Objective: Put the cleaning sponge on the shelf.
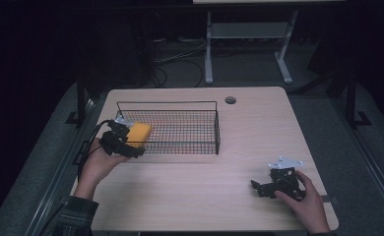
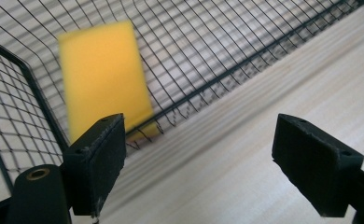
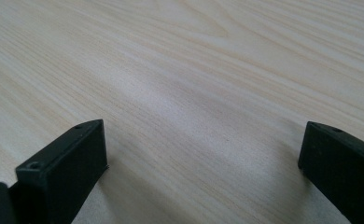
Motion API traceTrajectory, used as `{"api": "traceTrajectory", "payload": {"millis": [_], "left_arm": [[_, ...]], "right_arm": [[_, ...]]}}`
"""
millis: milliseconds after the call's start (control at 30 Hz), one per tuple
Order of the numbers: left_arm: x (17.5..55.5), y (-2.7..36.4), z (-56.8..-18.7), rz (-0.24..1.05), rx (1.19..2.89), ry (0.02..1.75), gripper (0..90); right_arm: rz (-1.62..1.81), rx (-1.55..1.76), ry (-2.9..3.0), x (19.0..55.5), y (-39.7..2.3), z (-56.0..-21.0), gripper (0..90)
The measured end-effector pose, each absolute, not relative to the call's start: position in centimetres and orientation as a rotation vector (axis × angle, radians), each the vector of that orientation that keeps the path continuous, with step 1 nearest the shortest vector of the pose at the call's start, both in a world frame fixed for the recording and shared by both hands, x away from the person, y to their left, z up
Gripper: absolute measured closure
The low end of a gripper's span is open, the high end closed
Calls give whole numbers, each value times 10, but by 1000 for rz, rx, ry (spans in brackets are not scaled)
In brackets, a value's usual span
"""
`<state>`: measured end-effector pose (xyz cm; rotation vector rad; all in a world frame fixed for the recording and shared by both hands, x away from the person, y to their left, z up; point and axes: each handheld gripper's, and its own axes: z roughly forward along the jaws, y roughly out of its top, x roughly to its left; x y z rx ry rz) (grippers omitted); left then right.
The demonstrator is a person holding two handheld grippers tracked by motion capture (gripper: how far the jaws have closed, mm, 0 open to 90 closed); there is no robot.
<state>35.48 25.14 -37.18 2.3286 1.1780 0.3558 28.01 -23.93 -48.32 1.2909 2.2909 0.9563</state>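
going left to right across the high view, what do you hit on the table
left tongs → yellow sponge at the left end of the wire basket → round hole in the tabletop → right tongs, jaws apart, near the front right corner.

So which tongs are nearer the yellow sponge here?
Left. The left tongs sit open right beside the sponge at the wire basket's left end. The right tongs are open too, low over the bare table near its front right corner, well away.
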Motion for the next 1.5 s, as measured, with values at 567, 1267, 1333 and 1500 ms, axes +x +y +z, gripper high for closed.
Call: {"api": "traceTrajectory", "payload": {"millis": [567, 1267, 1333, 1500], "left_arm": [[318, 246, -404, 399, 2307, 1087, 170], [294, 248, -453, 426, 2261, 1045, 169], [292, 248, -456, 423, 2269, 1047, 169], [291, 249, -461, 418, 2289, 1056, 169]], "right_arm": [[956, 1290, 2291, 280, -239, -483, 4], [956, 1290, 2291, 280, -239, -483, 4], [956, 1291, 2291, 280, -239, -483, 3], [956, 1290, 2291, 280, -239, -483, 4]]}}
